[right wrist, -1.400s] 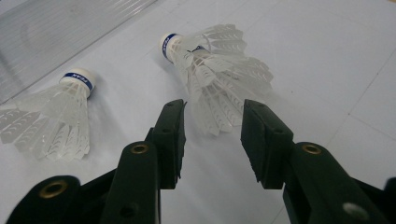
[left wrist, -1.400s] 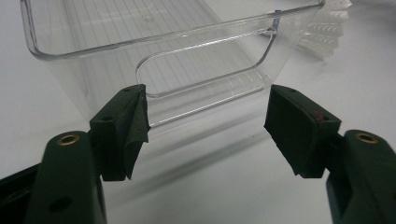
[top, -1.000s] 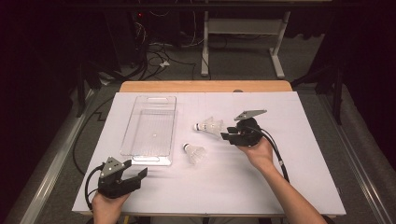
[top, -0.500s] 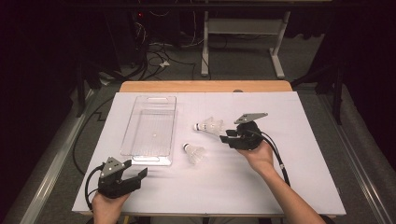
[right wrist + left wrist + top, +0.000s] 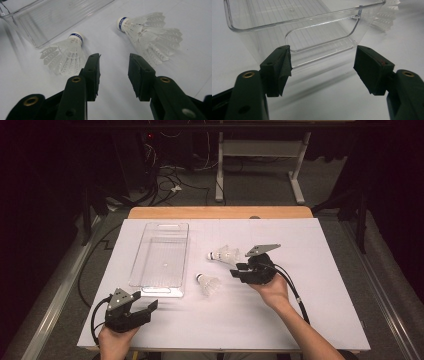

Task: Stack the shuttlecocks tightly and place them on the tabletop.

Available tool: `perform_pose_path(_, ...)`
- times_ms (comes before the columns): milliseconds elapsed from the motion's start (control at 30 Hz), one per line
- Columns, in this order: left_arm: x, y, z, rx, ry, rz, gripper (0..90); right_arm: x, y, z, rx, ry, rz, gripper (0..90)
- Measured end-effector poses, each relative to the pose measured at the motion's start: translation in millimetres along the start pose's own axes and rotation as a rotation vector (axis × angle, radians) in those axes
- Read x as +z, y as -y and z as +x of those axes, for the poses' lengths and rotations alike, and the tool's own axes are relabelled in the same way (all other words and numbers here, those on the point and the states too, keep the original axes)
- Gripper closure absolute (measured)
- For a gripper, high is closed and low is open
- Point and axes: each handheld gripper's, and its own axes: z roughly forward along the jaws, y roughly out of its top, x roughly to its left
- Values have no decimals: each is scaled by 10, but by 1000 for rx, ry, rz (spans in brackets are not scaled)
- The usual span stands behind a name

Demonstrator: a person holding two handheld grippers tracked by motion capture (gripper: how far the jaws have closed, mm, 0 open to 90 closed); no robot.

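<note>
At the lower left of the high view, the left gripper (image 5: 150, 306) rests on the white table (image 5: 325, 270) with its jaws wide apart and nothing between them. It points at the near end of the clear tray (image 5: 161, 255), which lies in the left middle of that picture and looks empty.

Just right of the tray, near the middle, lie two white shuttlecocks on their sides. The near shuttlecock (image 5: 207, 284) lies a bit lower in the picture, and the far shuttlecock (image 5: 225, 255) lies a bit higher. Right of them is the right gripper (image 5: 238, 270). Its jaws are partly apart and hold nothing. In the right gripper view, the two birdies lie one on each side of the jaws, and the gap points at bare table.

These birdies look very light, and their feather skirts look thin and easy to crush. I think the round cork tip with the blue band is the best place to pinch, and softly.

The writing on the blue bands is too small to read. In the left gripper view, the tray's far end is cut off.
</note>
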Motion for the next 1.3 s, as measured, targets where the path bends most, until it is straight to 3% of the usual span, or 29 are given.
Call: perform_pose_path(1300,-3,0,2,1,-1,1,312,281,141,454,-65,-96,63,619)
